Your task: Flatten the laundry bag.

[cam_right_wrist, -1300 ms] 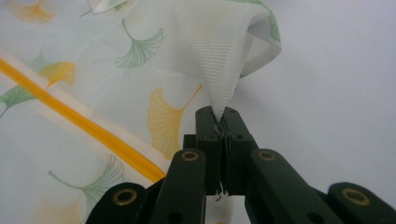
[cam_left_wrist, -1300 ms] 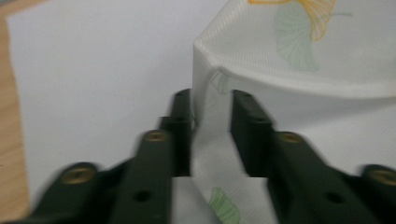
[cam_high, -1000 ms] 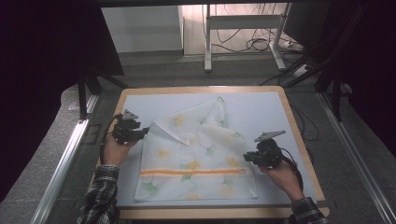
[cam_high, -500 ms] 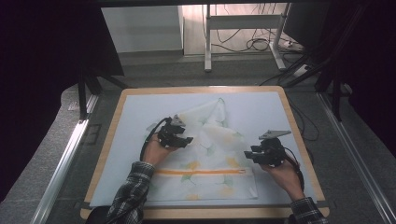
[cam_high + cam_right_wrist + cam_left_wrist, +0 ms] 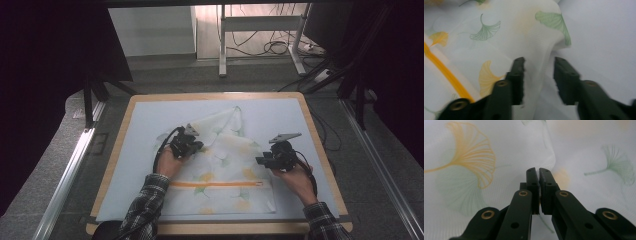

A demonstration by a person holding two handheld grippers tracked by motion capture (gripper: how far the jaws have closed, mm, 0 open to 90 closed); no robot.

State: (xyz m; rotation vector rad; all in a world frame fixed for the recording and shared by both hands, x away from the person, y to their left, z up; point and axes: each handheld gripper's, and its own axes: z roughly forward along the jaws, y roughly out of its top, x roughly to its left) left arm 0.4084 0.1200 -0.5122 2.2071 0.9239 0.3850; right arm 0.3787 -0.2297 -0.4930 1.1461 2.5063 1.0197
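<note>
A white mesh bag (image 5: 220,170) printed with yellow and green ginkgo leaves lay on the pale blue mat (image 5: 145,120) of a wood-rimmed table (image 5: 320,145), spread flat along its near half, where an orange zipper (image 5: 215,184) ran from nine o'clock to three o'clock, and rumpled into a raised peak toward twelve o'clock. The left gripper (image 5: 192,146) stood over the bag's nine o'clock side, the person's left hand (image 5: 169,162) behind it at six o'clock and a plaid sleeve (image 5: 145,207) trailing off the table's near edge. In the left gripper view its jaws had just been closing and stood together, with only a hairline between the pads; a fold of the mesh rose right at their tips, and they appeared to pinch it, though the fabric was too fine and pale there to be sure how much lay between them. The right gripper (image 5: 265,161) sat at the bag's three o'clock edge, held by the right hand (image 5: 295,175). In the right gripper view (image 5: 537,80) its jaws had just been closing too, yet they stood apart, with a ridge of the bag's edge lying in the gap and bare mat (image 5: 604,37) beyond at two o'clock; neither pad visibly pressed on the cloth.
</note>
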